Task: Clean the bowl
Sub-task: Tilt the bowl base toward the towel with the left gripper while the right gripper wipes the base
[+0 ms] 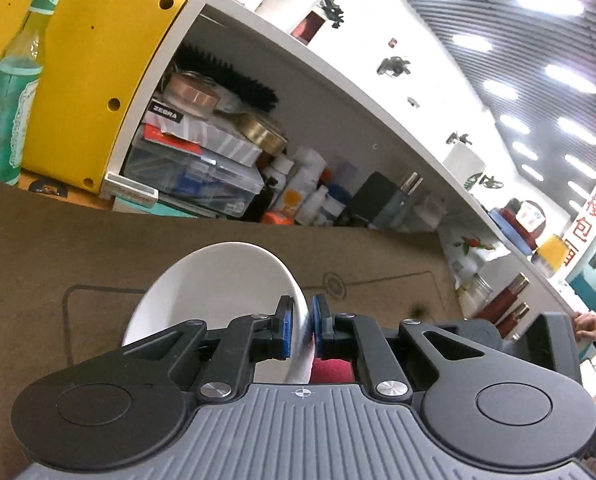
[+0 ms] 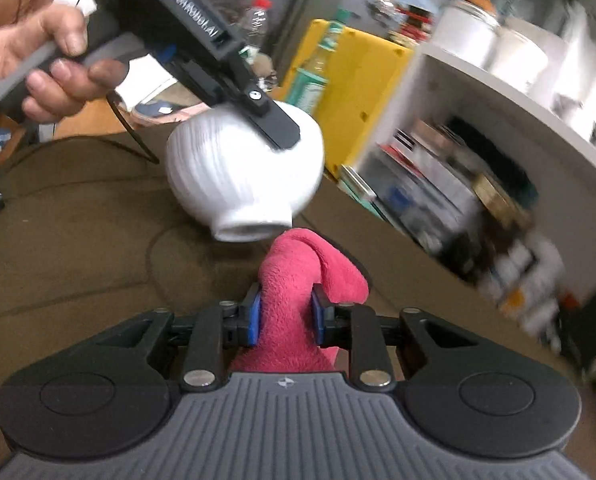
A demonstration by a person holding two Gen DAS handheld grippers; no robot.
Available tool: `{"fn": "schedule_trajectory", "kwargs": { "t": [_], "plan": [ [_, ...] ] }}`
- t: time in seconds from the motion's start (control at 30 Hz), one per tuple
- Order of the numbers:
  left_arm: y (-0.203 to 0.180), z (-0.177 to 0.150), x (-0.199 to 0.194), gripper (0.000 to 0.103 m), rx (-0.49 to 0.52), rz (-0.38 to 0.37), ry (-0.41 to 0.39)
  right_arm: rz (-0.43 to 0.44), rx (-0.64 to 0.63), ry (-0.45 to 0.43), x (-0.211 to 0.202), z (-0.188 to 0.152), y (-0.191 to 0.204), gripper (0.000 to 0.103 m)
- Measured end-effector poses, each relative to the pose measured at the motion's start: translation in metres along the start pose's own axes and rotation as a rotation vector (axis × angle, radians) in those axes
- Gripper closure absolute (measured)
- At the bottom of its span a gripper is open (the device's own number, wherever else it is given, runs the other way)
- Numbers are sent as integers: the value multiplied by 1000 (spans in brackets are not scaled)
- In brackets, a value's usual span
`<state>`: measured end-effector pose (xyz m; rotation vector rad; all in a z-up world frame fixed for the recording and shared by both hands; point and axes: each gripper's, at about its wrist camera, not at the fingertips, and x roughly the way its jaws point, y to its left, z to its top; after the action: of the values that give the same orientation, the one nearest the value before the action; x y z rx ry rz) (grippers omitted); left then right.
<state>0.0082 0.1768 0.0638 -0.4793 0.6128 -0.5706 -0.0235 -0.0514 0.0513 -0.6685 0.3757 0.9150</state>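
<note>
Nearest to me, the right tongs [image 2: 285, 314] are clamped on a pink cloth [image 2: 294, 300], its blue pads [image 2: 253, 316] pressing into the fleece from both sides. The cloth bulges up between them and folds over towards the right, and its top sits just under the foot of the bowl [image 2: 244, 172]; whether the two touch I cannot tell.

The white, ribbed bowl is held off the table [image 2: 78, 240], tilted so that its foot points down towards the cloth. The left tongs [image 1: 305, 324] are closed on its rim, one blue pad inside the bowl and one outside. In the left wrist view the bowl [image 1: 218, 292] stands on edge with its smooth inside to the left, and a bit of the pink cloth [image 1: 331, 370] shows behind the tongs. A hand [image 2: 38, 68] grips the handle of the left tongs at upper left in the right wrist view.

Under both lies the brown table, marked with thin dark lines.

Farther back stands a yellow box [image 1: 94, 72] with a green-labelled glass bottle [image 1: 14, 92] in front of it. Beside it is a white shelf [image 1: 337, 80] crammed with plastic boxes, small bottles, a black brush [image 1: 234, 76] and a round gold tin [image 1: 262, 132]. The right wrist view of this shelf is blurred.
</note>
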Motion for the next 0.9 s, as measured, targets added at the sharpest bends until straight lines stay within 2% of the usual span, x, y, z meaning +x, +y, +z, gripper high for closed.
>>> {"fn": "schedule_trajectory", "kwargs": {
  "t": [0.03, 0.17, 0.27, 0.3, 0.37, 0.43, 0.47, 0.5, 0.57, 0.6, 0.67, 0.73, 0.8, 0.9],
  "plan": [
    [0, 1, -1, 94, 0, -6, -7, 18, -26, -2, 4, 2, 4, 80],
    [-2, 5, -7, 94, 45, 18, 5, 198, -161, -42, -3, 0, 37, 80],
    [-13, 6, -10, 93, 117, 52, 33, 159, -138, -56, -19, -8, 38, 82],
    [-27, 3, -14, 91, 206, 112, 53, 111, -112, -63, -27, -14, 34, 82],
    [-54, -10, -17, 74, 372, 204, 81, 57, -40, -73, -39, -25, 22, 82],
    [-82, -26, -16, 19, 541, 283, 121, 28, 23, -81, -46, -37, 13, 80],
    [-94, -39, -12, 11, 634, 318, 140, 24, 52, -84, -46, -41, 9, 80],
    [-105, -52, -4, 8, 728, 339, 178, 21, 82, -87, -46, -46, 5, 80],
    [-119, -75, 21, 13, 876, 418, 253, 12, 126, -94, -45, -51, 0, 80],
    [-119, -83, 32, 19, 895, 443, 282, 7, 141, -96, -44, -52, 0, 80],
    [-114, -82, 47, 40, 861, 465, 317, -7, 157, -103, -43, -53, 1, 79],
    [-108, -78, 54, 74, 833, 481, 335, -18, 169, -110, -43, -54, 2, 79],
    [-106, -75, 55, 80, 843, 505, 325, -16, 189, -118, -43, -57, 2, 78],
    [-110, -79, 55, 82, 866, 532, 313, -12, 222, -126, -44, -62, -3, 76]
  ]
}}
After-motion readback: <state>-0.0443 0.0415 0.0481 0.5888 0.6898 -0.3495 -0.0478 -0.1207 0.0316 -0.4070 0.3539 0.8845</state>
